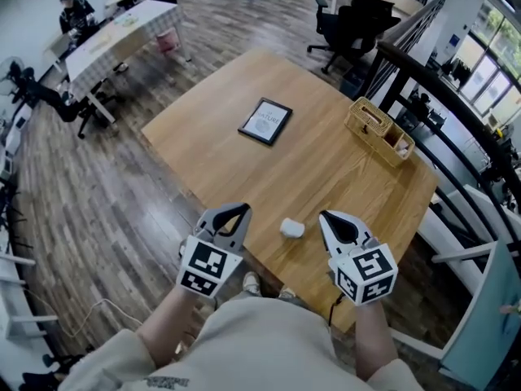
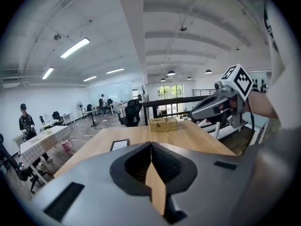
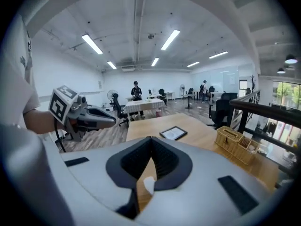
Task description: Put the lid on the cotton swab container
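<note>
A small white rounded container lies on the wooden table near its front edge; I cannot tell a lid apart from it. My left gripper hovers just left of it, and its jaws meet at the tips with nothing between them. To the container's right is my right gripper, shut and empty too. In the right gripper view a bit of the white container shows through the gap below the closed jaws. The left gripper view shows its closed jaws and the right gripper beyond.
A framed black-edged card lies mid-table and a wicker basket stands at the far right edge. A black railing runs past the table's right side. Office chairs and another table with a seated person stand farther off.
</note>
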The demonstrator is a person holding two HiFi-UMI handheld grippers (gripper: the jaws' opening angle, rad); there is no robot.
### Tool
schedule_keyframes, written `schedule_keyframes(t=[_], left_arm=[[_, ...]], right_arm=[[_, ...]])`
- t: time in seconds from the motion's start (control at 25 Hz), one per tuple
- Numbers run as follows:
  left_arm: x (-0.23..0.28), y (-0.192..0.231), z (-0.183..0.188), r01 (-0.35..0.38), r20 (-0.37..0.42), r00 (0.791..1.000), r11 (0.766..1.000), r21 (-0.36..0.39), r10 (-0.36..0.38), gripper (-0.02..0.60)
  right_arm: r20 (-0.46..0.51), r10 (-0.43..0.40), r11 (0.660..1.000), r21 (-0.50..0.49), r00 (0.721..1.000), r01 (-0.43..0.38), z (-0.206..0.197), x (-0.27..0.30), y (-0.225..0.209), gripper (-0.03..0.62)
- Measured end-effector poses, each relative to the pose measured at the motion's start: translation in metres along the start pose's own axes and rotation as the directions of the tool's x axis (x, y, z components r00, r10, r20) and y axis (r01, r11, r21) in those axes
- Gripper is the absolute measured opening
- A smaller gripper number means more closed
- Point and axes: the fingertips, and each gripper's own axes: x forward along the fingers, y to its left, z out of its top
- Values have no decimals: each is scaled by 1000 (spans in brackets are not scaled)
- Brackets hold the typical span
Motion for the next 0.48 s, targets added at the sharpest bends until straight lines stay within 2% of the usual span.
schedule_keyframes(t=[0.12, 0.28, 0.48], left_arm=[[-13, -1, 26, -16, 57, 998, 999, 30, 14, 23], [-35, -2, 65, -28, 144, 989, 998, 60, 19, 23], [-58, -5, 108, -46, 280, 960, 995, 91, 19, 23]], right_arm=[[100, -10, 1000, -8, 995, 11, 33, -24, 5, 26], [228, -23, 999, -40, 973, 33, 77, -58, 12, 25], [365, -73, 996, -26, 928, 89, 114, -101, 13, 25]])
